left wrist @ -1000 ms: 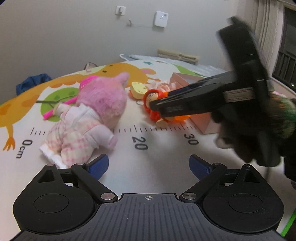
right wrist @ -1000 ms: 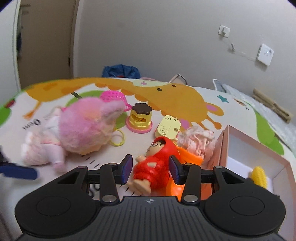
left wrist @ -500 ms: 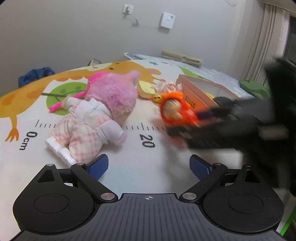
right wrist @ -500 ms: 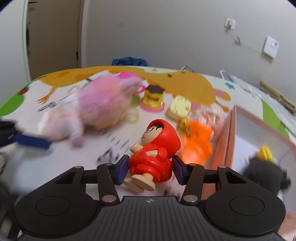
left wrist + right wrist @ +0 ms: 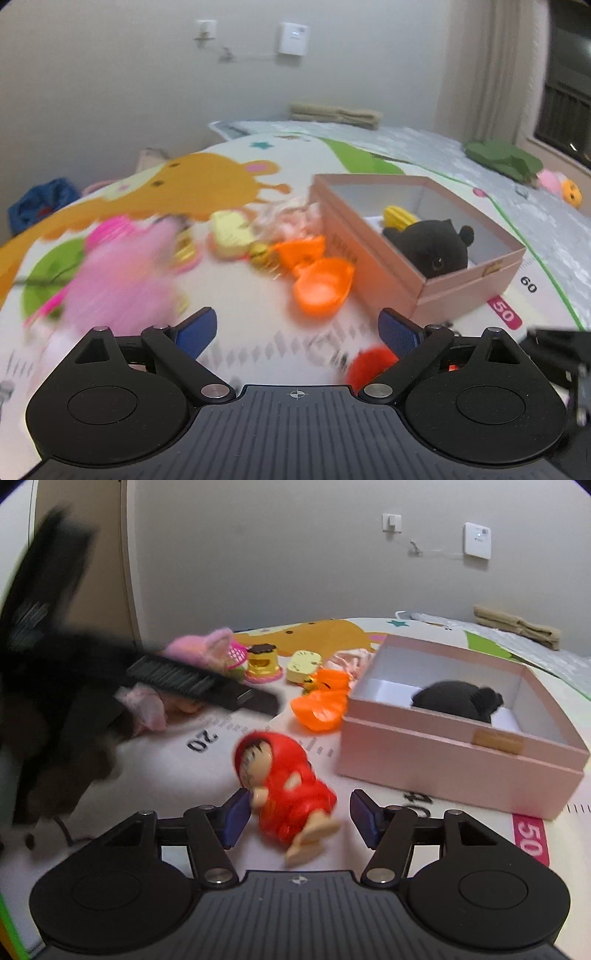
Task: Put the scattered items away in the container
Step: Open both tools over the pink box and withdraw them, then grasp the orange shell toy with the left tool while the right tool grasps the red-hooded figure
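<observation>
The play mat (image 5: 406, 849) reads "20", "50" and "60"

A plain grey wall (image 5: 295, 554) closes the room at the back. On it, a white socket (image 5: 391, 521) with a thin cable sits left of a white box device (image 5: 477, 540). Below the wall, the floor carries a play mat (image 5: 229, 177) with a giraffe print and a ruler scale. Right of the wall hangs a beige curtain (image 5: 491, 74) beside a dark window (image 5: 569, 110). Left of the wall stands a brown door (image 5: 107, 572). Folded beige towels (image 5: 334, 114) lie at the wall's foot.

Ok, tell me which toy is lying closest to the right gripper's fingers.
The red-hooded doll, lying between the open right gripper; the orange toy and other toys sit farther back.
</observation>
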`<action>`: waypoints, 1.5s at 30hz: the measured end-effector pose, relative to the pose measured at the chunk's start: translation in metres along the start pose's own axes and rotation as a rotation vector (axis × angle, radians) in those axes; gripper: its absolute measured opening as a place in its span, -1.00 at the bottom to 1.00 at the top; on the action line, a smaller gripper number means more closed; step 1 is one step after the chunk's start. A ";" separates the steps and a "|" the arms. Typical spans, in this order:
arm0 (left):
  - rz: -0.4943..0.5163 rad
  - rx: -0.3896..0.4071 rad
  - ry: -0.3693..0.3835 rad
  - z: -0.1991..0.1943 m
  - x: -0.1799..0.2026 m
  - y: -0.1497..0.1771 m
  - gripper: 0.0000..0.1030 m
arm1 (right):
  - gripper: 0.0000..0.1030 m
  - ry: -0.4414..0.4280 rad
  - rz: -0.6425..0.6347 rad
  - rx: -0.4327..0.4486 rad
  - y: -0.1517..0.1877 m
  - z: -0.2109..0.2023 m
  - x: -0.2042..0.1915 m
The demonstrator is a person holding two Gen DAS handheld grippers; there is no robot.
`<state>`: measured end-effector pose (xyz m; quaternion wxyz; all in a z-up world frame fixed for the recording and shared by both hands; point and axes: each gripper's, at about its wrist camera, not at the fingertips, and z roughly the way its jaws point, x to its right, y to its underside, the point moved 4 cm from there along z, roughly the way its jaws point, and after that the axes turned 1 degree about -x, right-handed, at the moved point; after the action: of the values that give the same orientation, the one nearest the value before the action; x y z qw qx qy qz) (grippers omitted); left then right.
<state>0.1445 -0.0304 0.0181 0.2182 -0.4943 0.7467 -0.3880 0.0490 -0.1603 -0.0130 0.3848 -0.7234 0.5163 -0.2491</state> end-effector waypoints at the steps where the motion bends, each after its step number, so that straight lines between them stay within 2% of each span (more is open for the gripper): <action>1: 0.019 -0.009 -0.004 0.007 0.002 -0.003 0.88 | 0.16 -0.006 0.013 0.006 0.002 -0.001 0.003; 2: 0.037 -0.020 -0.008 0.014 0.003 -0.005 0.80 | 0.18 -0.018 0.031 0.020 0.001 -0.003 0.005; 3: 0.049 -0.036 -0.014 0.022 0.004 -0.008 0.62 | 0.21 -0.027 0.047 0.034 0.001 -0.004 0.008; 4: 0.050 -0.055 -0.021 0.029 0.004 -0.008 0.55 | 0.22 -0.035 0.060 0.043 0.001 -0.006 0.010; 7: 0.040 -0.095 -0.031 0.048 0.004 -0.009 0.58 | 0.22 -0.056 0.081 0.057 0.001 -0.008 0.014; 12: 0.051 -0.128 0.007 0.071 0.011 -0.011 0.58 | 0.22 -0.073 0.096 0.061 0.001 -0.007 0.017; 13: 0.056 -0.130 0.009 0.073 0.012 -0.012 0.51 | 0.22 -0.075 0.099 0.060 0.001 -0.006 0.018; 15: 0.068 -0.129 -0.011 0.075 0.011 -0.011 0.02 | 0.22 -0.075 0.101 0.058 0.001 -0.006 0.018; 16: 0.067 -0.125 -0.021 0.073 0.009 -0.010 -0.01 | 0.22 -0.073 0.100 0.056 0.001 -0.005 0.017; 22: 0.034 -0.105 -0.035 0.038 -0.006 0.005 -0.02 | 0.23 -0.042 0.061 0.051 0.002 -0.006 0.006; 28: -0.016 -0.097 0.044 -0.024 -0.014 0.034 -0.01 | 0.24 -0.014 0.044 0.020 0.001 -0.001 0.005; 31: 0.000 -0.098 0.077 -0.047 -0.013 0.050 0.00 | 0.24 0.007 0.025 0.005 0.001 0.001 0.003; 36: 0.003 -0.121 0.064 -0.059 -0.020 0.072 0.18 | 0.25 0.051 -0.076 0.008 0.002 -0.001 -0.016; 38: -0.001 -0.123 0.055 -0.063 -0.025 0.078 0.27 | 0.26 0.001 -0.103 -0.009 0.005 -0.004 -0.027; 41: -0.007 -0.123 0.034 -0.069 -0.035 0.086 0.62 | 0.26 -0.077 -0.129 -0.039 0.010 -0.009 -0.042; 45: -0.048 -0.112 -0.009 -0.073 -0.049 0.087 0.66 | 0.28 -0.030 -0.121 -0.036 0.005 -0.011 -0.042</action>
<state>0.0641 0.0590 -0.0098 0.1842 -0.5251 0.7542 -0.3486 0.0237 -0.1250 -0.0091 0.3639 -0.7636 0.4702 -0.2516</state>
